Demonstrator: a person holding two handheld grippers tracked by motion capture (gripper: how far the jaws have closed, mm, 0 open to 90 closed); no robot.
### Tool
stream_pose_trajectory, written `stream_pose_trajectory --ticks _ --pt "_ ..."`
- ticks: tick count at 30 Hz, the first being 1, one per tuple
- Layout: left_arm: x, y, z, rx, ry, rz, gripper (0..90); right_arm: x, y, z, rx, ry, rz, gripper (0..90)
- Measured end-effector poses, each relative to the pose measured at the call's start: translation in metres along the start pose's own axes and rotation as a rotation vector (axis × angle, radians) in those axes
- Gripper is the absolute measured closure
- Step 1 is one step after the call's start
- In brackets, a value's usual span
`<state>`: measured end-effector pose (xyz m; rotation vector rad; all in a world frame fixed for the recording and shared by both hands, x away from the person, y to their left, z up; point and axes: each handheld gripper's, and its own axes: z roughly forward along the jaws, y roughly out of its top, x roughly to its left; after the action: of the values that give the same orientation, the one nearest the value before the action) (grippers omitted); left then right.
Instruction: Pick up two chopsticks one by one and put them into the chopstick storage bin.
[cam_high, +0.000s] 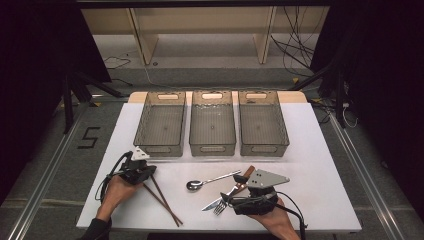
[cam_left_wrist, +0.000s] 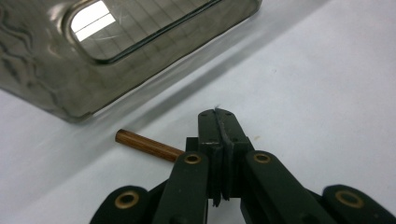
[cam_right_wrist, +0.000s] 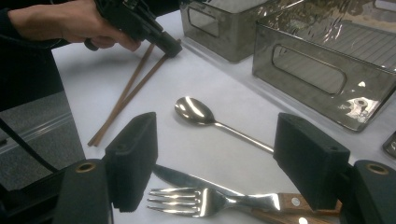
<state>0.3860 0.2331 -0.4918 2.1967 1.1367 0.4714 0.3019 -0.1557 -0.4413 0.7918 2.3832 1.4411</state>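
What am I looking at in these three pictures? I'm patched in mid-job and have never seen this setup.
There is no robot arm here. A person holds a hand-operated two-jaw gripper in each hand.

The high view looks down on a white table from above the person. The other two views come from a camera riding on each gripper, looking along its black jaws.

On the table stand three grey see-through bins in a row. Nearer the person lie a pair of wooden chopsticks, a spoon, a fork and a wood-handled knife.

The left gripper is shut with nothing visible between its tips; a chopstick end lies just beside it. The right gripper is open, its jaws standing either side of the fork and knife, holding nothing.
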Motion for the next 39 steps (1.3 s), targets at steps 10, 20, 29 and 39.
stream_pose_trajectory --ticks 10,20,29,39 --pt "0.001 -0.015 -0.005 -0.063 -0.001 -0.043 88.4 0.0 0.0 -0.001 0.0 -0.001 -0.003 31.2" --pt "0.001 -0.014 -0.006 -0.049 0.01 -0.034 85.1 0.0 0.0 -0.001 0.0 -0.003 0.0 31.3" --pt "-0.001 0.01 -0.027 -0.034 0.023 0.025 74.8 -0.002 0.001 -0.002 -0.002 -0.002 0.002 31.2" --pt "-0.003 0.011 -0.063 0.111 0.021 0.085 51.9 -0.003 0.001 -0.005 -0.001 0.001 0.001 31.1"
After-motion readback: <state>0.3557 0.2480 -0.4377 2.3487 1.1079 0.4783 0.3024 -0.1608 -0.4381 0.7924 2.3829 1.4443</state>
